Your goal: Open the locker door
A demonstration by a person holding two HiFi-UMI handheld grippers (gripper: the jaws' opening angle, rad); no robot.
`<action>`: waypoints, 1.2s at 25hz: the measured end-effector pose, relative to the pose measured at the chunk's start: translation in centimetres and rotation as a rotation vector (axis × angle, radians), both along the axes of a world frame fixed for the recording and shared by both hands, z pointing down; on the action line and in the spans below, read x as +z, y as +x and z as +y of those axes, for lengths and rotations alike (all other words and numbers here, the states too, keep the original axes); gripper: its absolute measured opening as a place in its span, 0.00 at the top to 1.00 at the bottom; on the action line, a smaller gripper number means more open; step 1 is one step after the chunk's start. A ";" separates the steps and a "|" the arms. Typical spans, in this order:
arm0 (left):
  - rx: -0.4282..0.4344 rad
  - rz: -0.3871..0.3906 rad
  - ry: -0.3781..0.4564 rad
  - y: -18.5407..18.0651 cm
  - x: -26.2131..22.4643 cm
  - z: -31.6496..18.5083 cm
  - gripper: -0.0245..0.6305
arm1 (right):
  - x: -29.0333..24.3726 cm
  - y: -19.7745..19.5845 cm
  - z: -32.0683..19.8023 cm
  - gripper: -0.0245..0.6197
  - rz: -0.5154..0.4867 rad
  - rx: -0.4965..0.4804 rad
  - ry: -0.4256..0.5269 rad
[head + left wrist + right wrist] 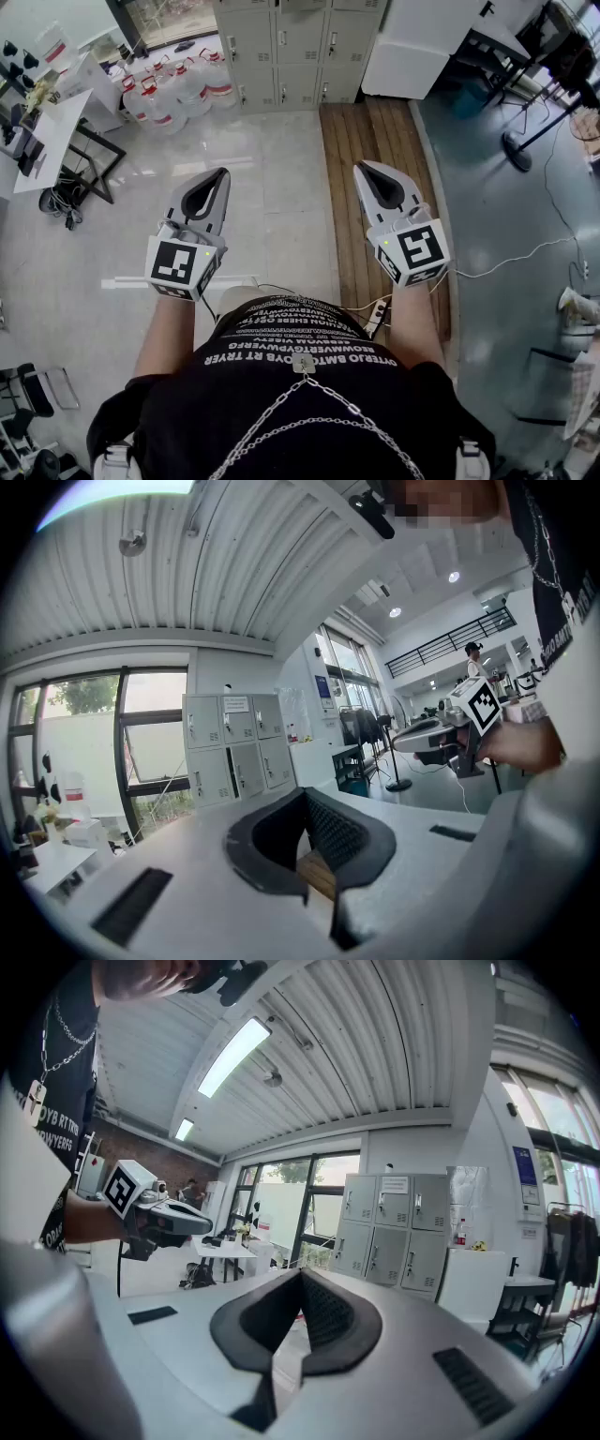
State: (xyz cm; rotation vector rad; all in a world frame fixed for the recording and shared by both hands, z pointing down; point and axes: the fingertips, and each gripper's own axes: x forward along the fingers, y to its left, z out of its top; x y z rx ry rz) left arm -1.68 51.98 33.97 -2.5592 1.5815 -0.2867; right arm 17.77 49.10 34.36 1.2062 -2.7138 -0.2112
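Observation:
The grey lockers stand against the far wall, a few steps ahead of me, with every door that I can see shut. They show small in the left gripper view and in the right gripper view. My left gripper is held at waist height over the pale floor, its jaws shut with nothing between them. My right gripper is level with it over the wooden strip, also shut and empty. Neither gripper is near a locker door.
Several large water bottles stand left of the lockers. A white table is at the left and a white cabinet right of the lockers. A wooden floor strip leads to the lockers. A white cable and a fan stand are at the right.

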 end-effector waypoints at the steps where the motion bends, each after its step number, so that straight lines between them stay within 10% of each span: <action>1: -0.004 -0.005 0.002 0.5 0.0 0.3 0.96 | -0.1 0.2 0.1 0.97 0.001 -0.010 0.000; 14: 0.041 -0.034 -0.031 3.5 1.3 0.0 0.96 | 4.1 2.3 0.1 0.97 -0.090 0.024 -0.142; 30: 0.150 0.032 -0.080 1.8 4.7 -13.7 0.96 | 7.1 -0.6 -10.3 0.97 -0.068 0.084 -0.227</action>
